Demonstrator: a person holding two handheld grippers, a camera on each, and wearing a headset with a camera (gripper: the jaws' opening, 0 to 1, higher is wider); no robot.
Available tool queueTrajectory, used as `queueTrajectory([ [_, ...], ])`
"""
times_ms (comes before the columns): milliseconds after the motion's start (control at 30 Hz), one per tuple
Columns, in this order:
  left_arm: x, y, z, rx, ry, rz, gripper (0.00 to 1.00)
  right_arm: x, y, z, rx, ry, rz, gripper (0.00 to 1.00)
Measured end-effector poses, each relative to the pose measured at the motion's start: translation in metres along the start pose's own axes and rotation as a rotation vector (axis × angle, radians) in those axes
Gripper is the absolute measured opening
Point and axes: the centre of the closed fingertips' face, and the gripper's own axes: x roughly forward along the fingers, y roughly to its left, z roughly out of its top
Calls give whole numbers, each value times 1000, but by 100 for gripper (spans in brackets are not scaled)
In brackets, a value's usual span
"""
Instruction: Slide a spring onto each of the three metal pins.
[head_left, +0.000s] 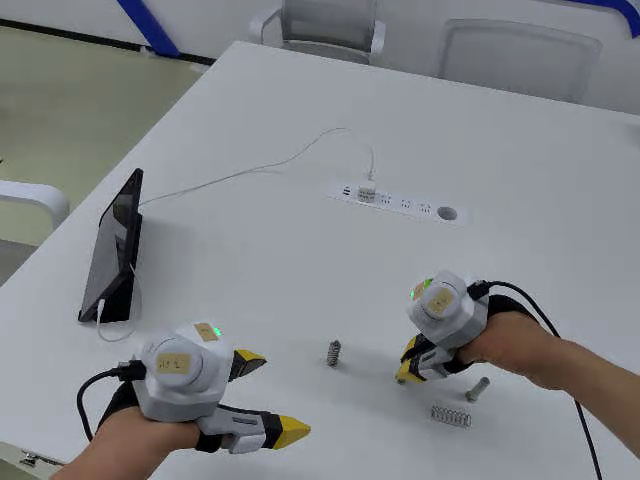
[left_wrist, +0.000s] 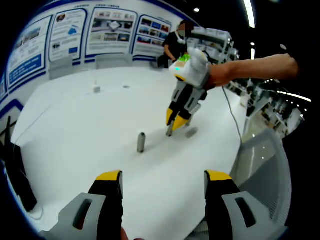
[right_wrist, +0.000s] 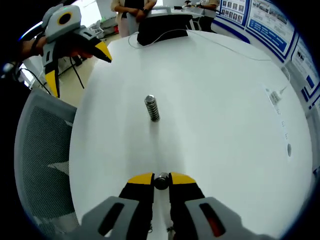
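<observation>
One pin (right_wrist: 161, 183) is clenched in the right hand-held gripper (right_wrist: 161, 179); the left hand-held gripper (left_wrist: 163, 176) gapes empty. The loose spring (head_left: 450, 416) at its five o'clock looks light and squashy, so pinch it mid-coil.

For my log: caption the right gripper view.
Right gripper shut on a metal pin, facing a spring-sleeved pin upright on the table.

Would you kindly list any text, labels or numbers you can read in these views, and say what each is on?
No text reads clearly.
Wall posters: printed, too small and blurred to read.
Tan stickers on the left gripper and right gripper: any marks too small to read.
Power strip, tablet: no text visible.
Pin held by the right gripper: bare metal.
</observation>
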Motion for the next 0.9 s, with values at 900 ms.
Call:
queueTrajectory([
  [900,1,-12,10,12,-17,-21,68,-34,5,-9,114,-123,-102,42],
])
